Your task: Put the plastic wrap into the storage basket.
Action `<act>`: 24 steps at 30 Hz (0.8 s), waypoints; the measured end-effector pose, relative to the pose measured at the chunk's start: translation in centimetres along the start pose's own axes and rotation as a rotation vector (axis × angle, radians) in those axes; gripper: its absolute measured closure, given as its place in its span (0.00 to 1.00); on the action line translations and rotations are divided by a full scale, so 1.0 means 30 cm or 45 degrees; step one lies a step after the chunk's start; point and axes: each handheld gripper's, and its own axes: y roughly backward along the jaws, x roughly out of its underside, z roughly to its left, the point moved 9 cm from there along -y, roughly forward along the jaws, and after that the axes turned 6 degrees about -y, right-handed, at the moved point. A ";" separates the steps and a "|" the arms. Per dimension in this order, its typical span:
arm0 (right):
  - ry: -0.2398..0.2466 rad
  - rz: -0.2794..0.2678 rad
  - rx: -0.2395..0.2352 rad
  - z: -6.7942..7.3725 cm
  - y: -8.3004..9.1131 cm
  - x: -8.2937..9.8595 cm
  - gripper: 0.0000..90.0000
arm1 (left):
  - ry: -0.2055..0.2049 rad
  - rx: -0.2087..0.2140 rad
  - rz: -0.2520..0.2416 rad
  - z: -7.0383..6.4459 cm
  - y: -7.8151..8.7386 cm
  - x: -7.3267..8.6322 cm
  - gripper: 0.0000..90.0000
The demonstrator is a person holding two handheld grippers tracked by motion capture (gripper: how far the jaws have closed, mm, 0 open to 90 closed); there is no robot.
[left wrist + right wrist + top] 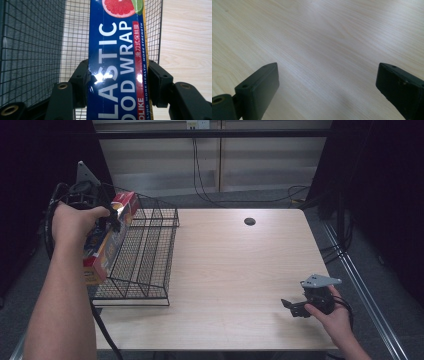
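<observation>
The plastic wrap box (107, 240), blue with a red and yellow edge and a grapefruit picture at its far end, is held lengthwise above the black wire basket (145, 255) at about nine o'clock on the surface (235, 270). The left gripper (111, 218) pinches it across its width; in the left gripper view its fingers (80, 82) press against both long sides of the box (116, 62), with the basket's mesh (32, 50) below and behind. The box is tilted, its far end higher, over the basket's left side. The right gripper (290, 306) sits low over the surface near four o'clock, well apart from the basket, its fingers (259, 87) spread wide with bare wood (324, 50) between them.
</observation>
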 end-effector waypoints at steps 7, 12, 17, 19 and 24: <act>-0.006 0.003 -0.002 0.003 0.000 0.001 0.05 | 0.006 -0.019 -0.005 0.033 -0.003 -0.001 0.50; 0.009 0.005 -0.013 0.005 -0.004 0.002 0.05 | 0.011 -0.023 -0.002 0.053 -0.019 0.005 0.50; 0.004 0.006 -0.008 0.008 -0.005 0.003 0.05 | 0.030 -0.018 0.011 0.070 -0.036 0.015 0.50; 0.011 0.006 -0.009 0.007 -0.007 0.003 0.05 | 0.025 -0.029 0.020 0.082 -0.042 0.019 0.50; 0.001 0.016 -0.009 0.009 -0.008 0.007 0.05 | 0.062 -0.018 0.018 0.091 -0.062 0.024 0.50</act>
